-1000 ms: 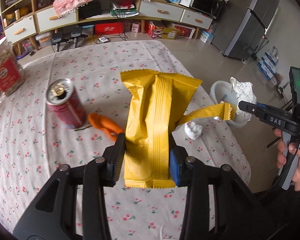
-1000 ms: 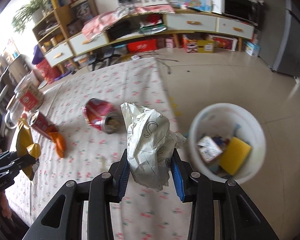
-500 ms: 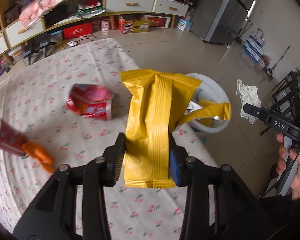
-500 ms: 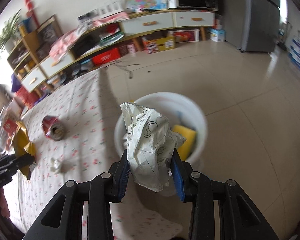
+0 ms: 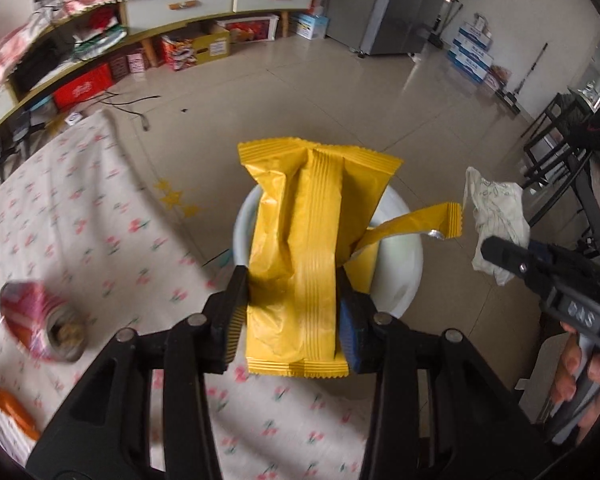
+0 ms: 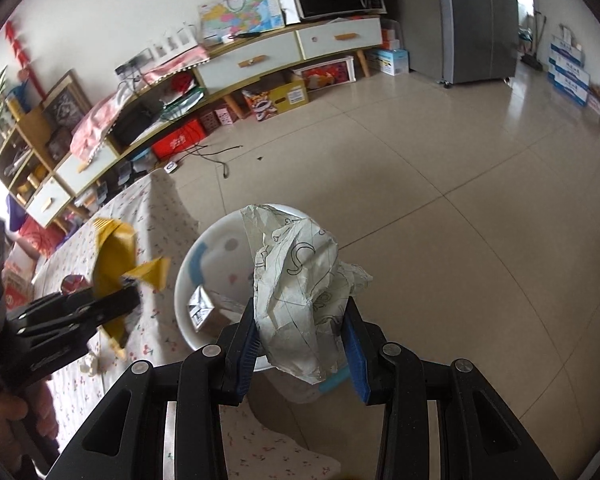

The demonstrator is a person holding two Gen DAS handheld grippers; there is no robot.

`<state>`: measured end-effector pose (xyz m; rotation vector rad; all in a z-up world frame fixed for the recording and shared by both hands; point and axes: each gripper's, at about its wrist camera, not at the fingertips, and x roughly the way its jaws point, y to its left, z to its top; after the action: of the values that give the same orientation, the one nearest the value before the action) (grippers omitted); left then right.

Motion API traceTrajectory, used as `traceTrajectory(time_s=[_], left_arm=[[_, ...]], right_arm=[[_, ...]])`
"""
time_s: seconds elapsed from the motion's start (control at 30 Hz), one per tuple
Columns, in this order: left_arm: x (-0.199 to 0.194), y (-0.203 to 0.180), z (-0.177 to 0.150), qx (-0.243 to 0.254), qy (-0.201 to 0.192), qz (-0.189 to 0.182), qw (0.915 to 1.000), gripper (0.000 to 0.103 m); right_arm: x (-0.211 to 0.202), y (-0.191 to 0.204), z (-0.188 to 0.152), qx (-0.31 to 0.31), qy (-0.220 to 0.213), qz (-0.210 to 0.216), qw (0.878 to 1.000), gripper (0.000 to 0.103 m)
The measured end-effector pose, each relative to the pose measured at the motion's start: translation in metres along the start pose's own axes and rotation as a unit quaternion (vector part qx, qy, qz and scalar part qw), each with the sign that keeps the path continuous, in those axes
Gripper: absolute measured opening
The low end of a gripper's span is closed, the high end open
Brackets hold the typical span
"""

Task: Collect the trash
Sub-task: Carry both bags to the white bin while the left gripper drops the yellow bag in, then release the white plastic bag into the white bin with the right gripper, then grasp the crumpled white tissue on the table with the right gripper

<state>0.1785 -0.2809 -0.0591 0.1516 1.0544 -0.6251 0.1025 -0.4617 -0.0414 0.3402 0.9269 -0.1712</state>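
My left gripper point(image 5: 290, 322) is shut on a yellow snack wrapper point(image 5: 304, 248), which hangs over the white trash bin point(image 5: 404, 276) on the floor by the table's edge. The right gripper point(image 6: 302, 350) is shut on a crumpled white printed paper point(image 6: 300, 296), held over the same white bin point(image 6: 212, 248); a small carton point(image 6: 202, 310) lies inside it. In the left wrist view the right gripper point(image 5: 496, 252) with the paper point(image 5: 496, 212) shows at the right. The right wrist view shows the left gripper point(image 6: 112, 304) with the wrapper point(image 6: 114, 256) at its left.
A crushed red can point(image 5: 40, 326) lies on the cherry-print tablecloth point(image 5: 80, 220), with an orange wrapper point(image 5: 8, 408) at the left edge. A small white paper ball point(image 6: 89, 364) sits near the table's edge. Beyond lie tiled floor, a low shelf unit point(image 6: 260, 56) and a grey fridge point(image 6: 480, 16).
Both grippers have swung from over the table toward the white bin, each carrying its piece of trash. The upright red can has left the left wrist view. The grips are unchanged.
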Motion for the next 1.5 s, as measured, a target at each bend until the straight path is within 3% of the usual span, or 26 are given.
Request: traceTrajectory(time_s=[0.17,0.3,0.5,1.1,1.13,1.23,1.37,1.5], left_arm=[[0.020,-0.005,0.012,-0.009,0.010,-0.010,0.9999,0.043],[0.023,-0.002,0.014,-0.017,0.010,-0.015,0.9997,0.059],[0.019,-0.003,0.014,-0.020,0.003,-0.019,0.9996,0.066],[-0.049,0.050,-0.021,-0.048,-0.039,0.006,0.9981,0.083],[-0.053,0.053,-0.024,-0.050,-0.041,0.010,0.9979,0.083],[-0.065,0.062,-0.034,-0.053,-0.046,0.026,0.9972,0.086],[-0.079,0.079,-0.046,-0.060,-0.054,0.042,0.9959,0.094],[-0.094,0.100,-0.062,-0.076,-0.058,0.054,0.9939,0.096]], right_arm=[[-0.001,-0.008,0.004,0.010,-0.002,0.001,1.000,0.039],[0.000,-0.009,0.005,0.012,-0.002,0.000,1.000,0.039],[0.005,-0.008,0.006,0.013,0.003,-0.003,1.000,0.039],[0.036,0.026,0.014,-0.016,0.031,0.004,0.999,0.044],[0.038,0.027,0.014,-0.016,0.030,0.004,0.999,0.045],[0.039,0.030,0.016,-0.015,0.023,0.006,1.000,0.065],[0.040,0.035,0.017,-0.017,0.023,0.005,1.000,0.067],[0.037,0.043,0.016,-0.026,0.023,0.001,0.999,0.068]])
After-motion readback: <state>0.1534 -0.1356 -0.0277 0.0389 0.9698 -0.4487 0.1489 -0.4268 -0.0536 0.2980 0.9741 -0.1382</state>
